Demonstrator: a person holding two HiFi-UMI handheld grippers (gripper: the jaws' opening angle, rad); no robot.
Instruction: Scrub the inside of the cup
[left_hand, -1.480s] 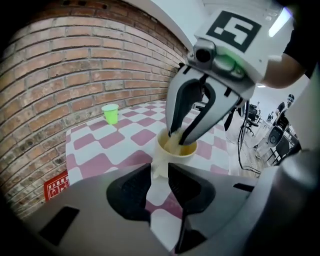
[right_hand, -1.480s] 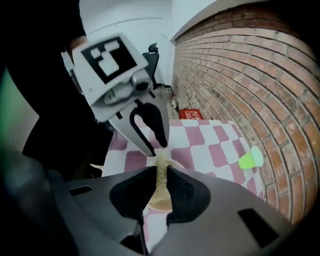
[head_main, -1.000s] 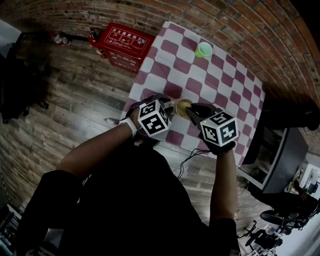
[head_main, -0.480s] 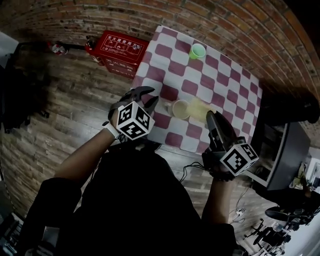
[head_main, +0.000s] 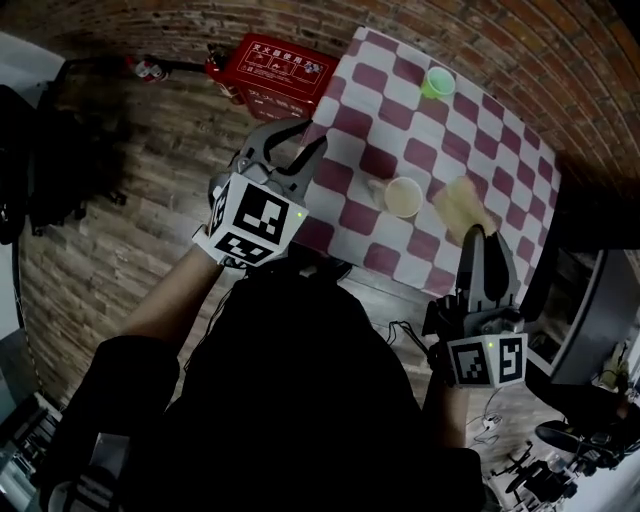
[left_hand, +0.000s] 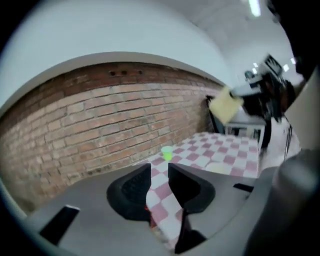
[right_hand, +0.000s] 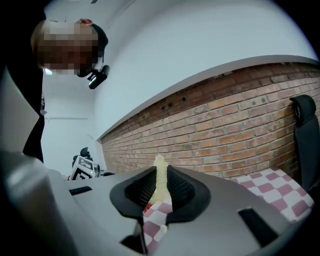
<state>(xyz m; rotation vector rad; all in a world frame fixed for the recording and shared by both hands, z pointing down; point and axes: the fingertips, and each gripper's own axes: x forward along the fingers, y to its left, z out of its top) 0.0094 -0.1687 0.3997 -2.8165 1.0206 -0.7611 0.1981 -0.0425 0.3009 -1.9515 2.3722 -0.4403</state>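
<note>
Sponge sits pinched in right claw (left claw slightly parted, empty).

The cream cup stands upright on the checked table, the yellow sponge (raised clear) just beside.

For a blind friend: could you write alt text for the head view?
Seen from above, a person holds the right gripper, clamped on a yellow sponge, and the empty, open left gripper on either side of a cream round cup on a red-and-white checked table; a small green cup stands farther off.
</note>
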